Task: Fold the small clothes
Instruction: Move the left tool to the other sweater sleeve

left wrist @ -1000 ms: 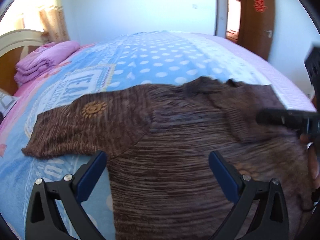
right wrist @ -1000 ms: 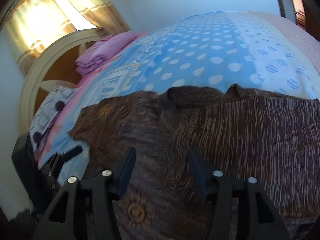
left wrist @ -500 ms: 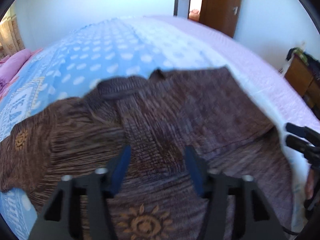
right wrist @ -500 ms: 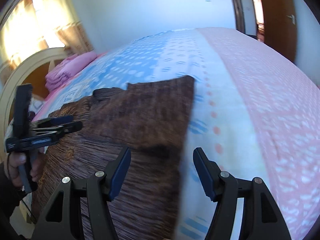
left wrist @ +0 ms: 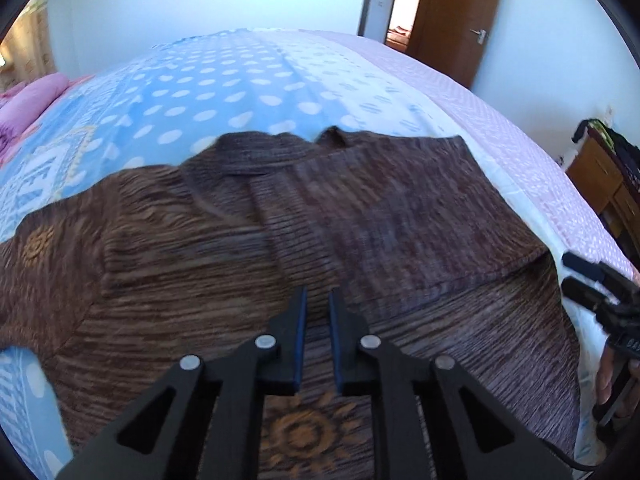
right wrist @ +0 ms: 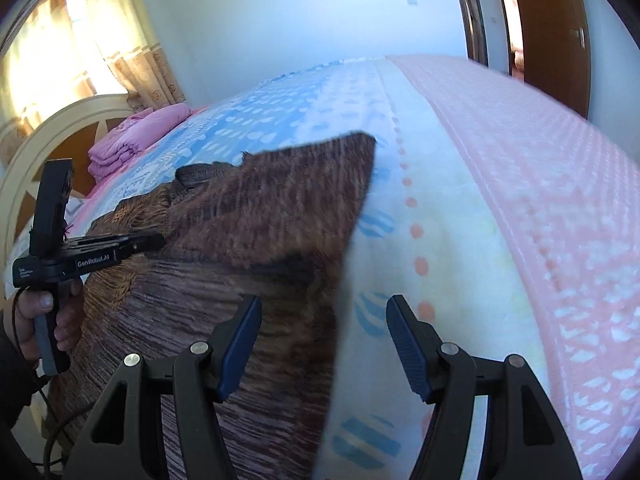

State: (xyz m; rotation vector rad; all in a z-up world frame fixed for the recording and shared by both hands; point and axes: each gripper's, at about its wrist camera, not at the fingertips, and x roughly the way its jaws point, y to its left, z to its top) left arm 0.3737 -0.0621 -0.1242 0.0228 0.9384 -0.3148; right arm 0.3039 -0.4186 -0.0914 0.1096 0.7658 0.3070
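A home bedroom. A wide bed (left wrist: pixel 248 80) fills the near and middle view, spread with a blue dotted cover and a pink one on the right. At far left stand a curved cream headboard (right wrist: pixel 44 136), folded pink bedding (right wrist: pixel 136 136) and curtains (right wrist: pixel 120 40) (sunlit). A wooden door (left wrist: pixel 456 12) stands open at far right.

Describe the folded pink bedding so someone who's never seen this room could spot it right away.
Start at the bed with its blue dotted and pink cover, then look toward the cream arched headboard beside the sunlit curtain. The folded pink bedding is stacked there, plain pink, unlike the brown striped sweater spread out nearer the grippers.
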